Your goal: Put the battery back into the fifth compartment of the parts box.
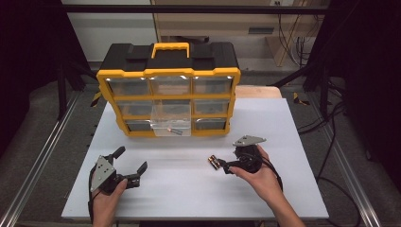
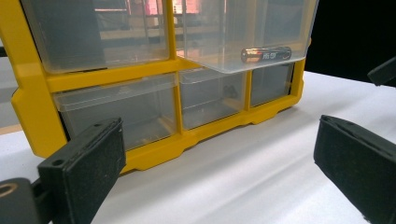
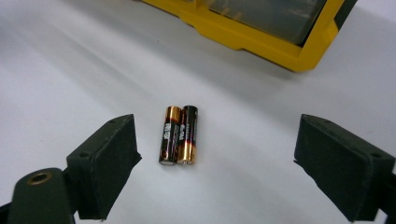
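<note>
Meanwhile, right gripper [image 3: 215, 163], jaws spread, hangs above two batteries [image 3: 178, 135] lying touching, before yellow organizer [image 1: 168, 90]; left gripper [image 1: 130, 161] spread, empty.

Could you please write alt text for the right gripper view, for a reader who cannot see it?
Two batteries lie side by side, touching, on a white table, between the wide-open black jaws of the right gripper, which touch neither. Behind them, at the top, runs the yellow lower edge of a storage organizer with clear drawers.
</note>
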Available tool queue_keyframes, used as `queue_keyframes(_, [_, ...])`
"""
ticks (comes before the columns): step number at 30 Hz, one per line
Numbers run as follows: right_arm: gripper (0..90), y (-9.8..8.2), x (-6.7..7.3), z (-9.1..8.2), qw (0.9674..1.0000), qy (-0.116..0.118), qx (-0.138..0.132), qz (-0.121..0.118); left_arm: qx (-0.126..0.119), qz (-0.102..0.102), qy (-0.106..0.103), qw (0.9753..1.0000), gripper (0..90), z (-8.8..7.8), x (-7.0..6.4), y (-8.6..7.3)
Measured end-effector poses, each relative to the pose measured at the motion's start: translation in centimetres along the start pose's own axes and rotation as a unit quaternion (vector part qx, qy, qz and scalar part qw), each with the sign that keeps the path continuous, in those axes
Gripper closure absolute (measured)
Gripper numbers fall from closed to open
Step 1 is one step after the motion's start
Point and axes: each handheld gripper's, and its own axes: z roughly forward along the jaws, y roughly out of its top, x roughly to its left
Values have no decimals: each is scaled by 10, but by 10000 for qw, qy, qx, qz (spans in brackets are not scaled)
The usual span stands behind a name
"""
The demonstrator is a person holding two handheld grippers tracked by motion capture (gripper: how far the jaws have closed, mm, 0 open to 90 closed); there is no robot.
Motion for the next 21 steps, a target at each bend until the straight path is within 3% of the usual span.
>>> queue_keyframes(5, [179, -7, 0, 5, 10000, 21, 72, 21, -2, -2, 3, 10000, 21, 0, 0, 0])
queue_keyframes(8, [253, -10, 1, 8, 9999, 69, 126, 39, -2, 0, 11, 10000, 21, 0, 0, 0])
queue_keyframes(11, [345, -12, 3, 13, 9992, 306, 129, 204, 0, 3, 11, 10000, 21, 0, 0, 0])
queue_keyframes(15, [469, -12, 7, 20, 9996, 237, 78, 94, -3, 3, 14, 10000, 21, -1, 0, 0])
queue_keyframes(21, [581, -10, 12, 28, 9998, 185, 23, -18, -15, -2, 28, 10000, 21, -1, 1, 0])
